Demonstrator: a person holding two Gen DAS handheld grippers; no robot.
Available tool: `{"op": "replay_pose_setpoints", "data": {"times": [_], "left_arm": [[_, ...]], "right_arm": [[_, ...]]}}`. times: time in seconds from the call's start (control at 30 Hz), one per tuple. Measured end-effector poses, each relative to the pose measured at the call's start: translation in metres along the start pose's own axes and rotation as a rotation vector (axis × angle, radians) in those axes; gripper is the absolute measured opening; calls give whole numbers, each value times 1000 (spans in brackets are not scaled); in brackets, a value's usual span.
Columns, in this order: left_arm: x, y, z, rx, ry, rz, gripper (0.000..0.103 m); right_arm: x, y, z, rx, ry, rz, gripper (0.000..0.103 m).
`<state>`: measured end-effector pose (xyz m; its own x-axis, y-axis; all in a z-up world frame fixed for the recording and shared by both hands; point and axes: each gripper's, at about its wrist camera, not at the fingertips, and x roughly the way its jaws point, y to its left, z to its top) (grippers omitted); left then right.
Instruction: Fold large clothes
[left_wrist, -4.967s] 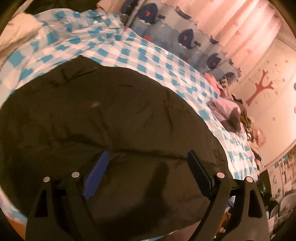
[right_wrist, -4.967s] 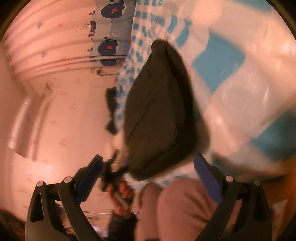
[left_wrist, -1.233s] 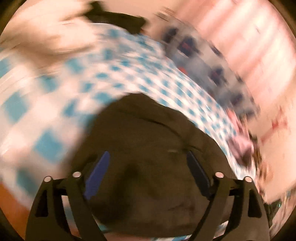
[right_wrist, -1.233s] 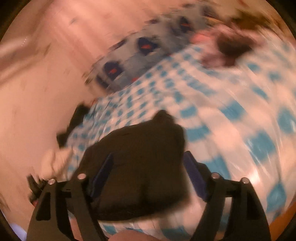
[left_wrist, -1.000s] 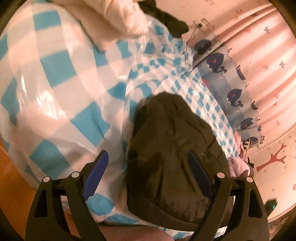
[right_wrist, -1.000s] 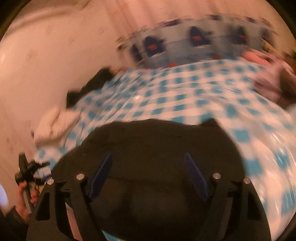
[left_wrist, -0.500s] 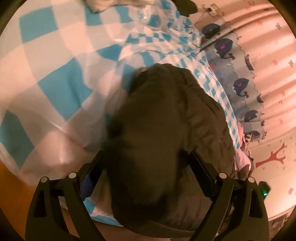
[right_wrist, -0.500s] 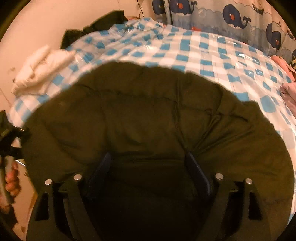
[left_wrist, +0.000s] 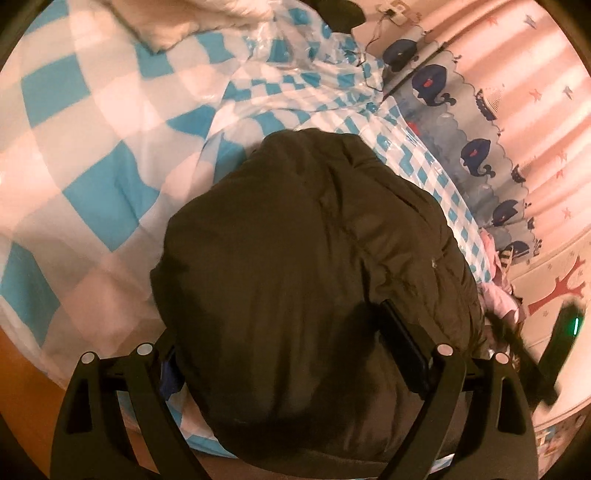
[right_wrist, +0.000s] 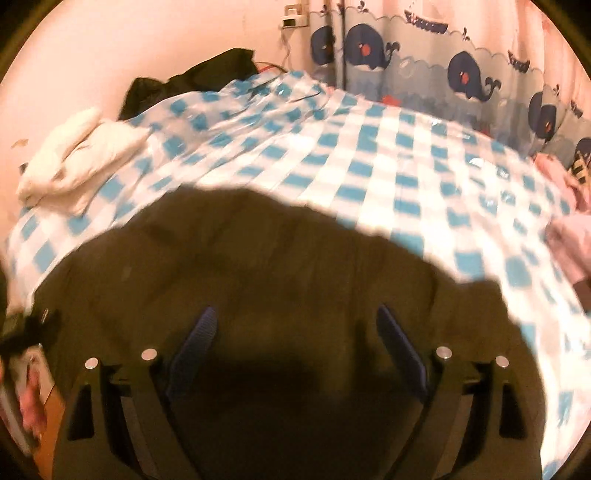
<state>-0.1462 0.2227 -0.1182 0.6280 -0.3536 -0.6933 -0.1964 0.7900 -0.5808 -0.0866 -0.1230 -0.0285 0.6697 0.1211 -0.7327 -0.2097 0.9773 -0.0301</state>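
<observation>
So the thing to fold is a dark olive padded jacket (left_wrist: 317, 266), lying near the front edge of the bed and already bundled into a thick lump. My read is that it'll be soft and puffy, not heavy, but springy: squash a fold down and it probably wants to pop back up. The shell looks smooth, so it may slide a bit, especially since the blue-and-white checked bed cover (left_wrist: 92, 192) has a shiny, plasticky look. I'd grab at a hem or a seam edge where the fabric is thin enough to pinch, not the fat quilted middle.

Left gripper (left_wrist: 284, 350): fingers spread wide with the near end of the jacket bulging between them. One finger is partly tucked behind the fabric, so I can't say whether it's touching. Right gripper (right_wrist: 295, 343): its jaws have just been opening, and now stand wide over the jacket's near part. Cloth sits under and between them, no pinch that I can see.

Around the jacket: a white bundle of cloth (right_wrist: 74, 162) beyond it toward the wall, a pile of black clothing (right_wrist: 192, 81) behind that, pink clothes (right_wrist: 569, 236) off toward the whale-print curtain (right_wrist: 443, 66) that hangs past the bed's far side. Pink walls, warm dim light.
</observation>
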Motion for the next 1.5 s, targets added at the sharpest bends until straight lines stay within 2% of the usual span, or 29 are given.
{"op": "replay_pose_setpoints", "data": {"times": [0.07, 0.17, 0.3, 0.37, 0.47, 0.6, 0.7, 0.73, 0.77, 0.83, 0.9, 1.0, 1.07, 1.1, 1.13, 1.17, 1.2, 1.23, 1.37, 1.5], "left_arm": [[-3, -7, 0, 41, -19, 17, 86], [-7, -13, -1, 84, -36, 34, 86], [-11, -19, -2, 141, -65, 61, 86], [-13, -23, -3, 172, -77, 75, 86], [-16, -26, -6, 198, -86, 86, 86], [-17, -25, -8, 203, -84, 84, 86], [-14, -10, -4, 123, -49, 28, 88], [-10, 2, -2, 51, -23, -10, 88], [-5, 16, 0, -35, 7, -44, 88], [2, 33, 1, -137, 36, -103, 88], [4, 36, 3, -159, 48, -122, 88], [4, 38, 4, -190, 82, -165, 88], [5, 41, 2, -220, 95, -185, 79], [9, 43, 1, -249, 112, -211, 63], [12, 45, 0, -264, 125, -237, 52], [12, 43, -1, -269, 124, -253, 47], [12, 39, -2, -260, 123, -284, 35], [9, 34, -1, -250, 115, -301, 29], [-15, -2, 8, -156, 54, -358, 19], [-43, -71, 15, 27, -6, -437, 17]], "right_arm": [[24, -6, 23, 20, 24, -43, 85], [61, -13, 37, 59, 89, -88, 85], [112, -10, 25, 40, 222, -130, 91], [112, -9, 22, 37, 228, -127, 91], [99, -16, 18, 73, 229, -73, 91], [52, -9, 12, 62, 138, -12, 91], [12, 4, -3, -7, 64, -24, 91], [8, 8, -10, -37, 61, -44, 91], [13, 14, -19, -86, 95, -74, 91], [31, 21, -35, -155, 166, -107, 91], [30, 19, -36, -128, 177, -103, 91], [0, 22, -36, -110, 93, -105, 91], [-20, 27, -45, -129, 49, -139, 91], [-23, 28, -51, -136, 52, -149, 91], [-19, 30, -59, -148, 80, -153, 91], [-6, 34, -71, -179, 141, -158, 91], [2, 35, -78, -190, 159, -162, 92], [7, 35, -84, -188, 151, -166, 92], [18, 35, -84, -180, 178, -180, 92], [15, 26, -88, -150, 151, -157, 93]]}}
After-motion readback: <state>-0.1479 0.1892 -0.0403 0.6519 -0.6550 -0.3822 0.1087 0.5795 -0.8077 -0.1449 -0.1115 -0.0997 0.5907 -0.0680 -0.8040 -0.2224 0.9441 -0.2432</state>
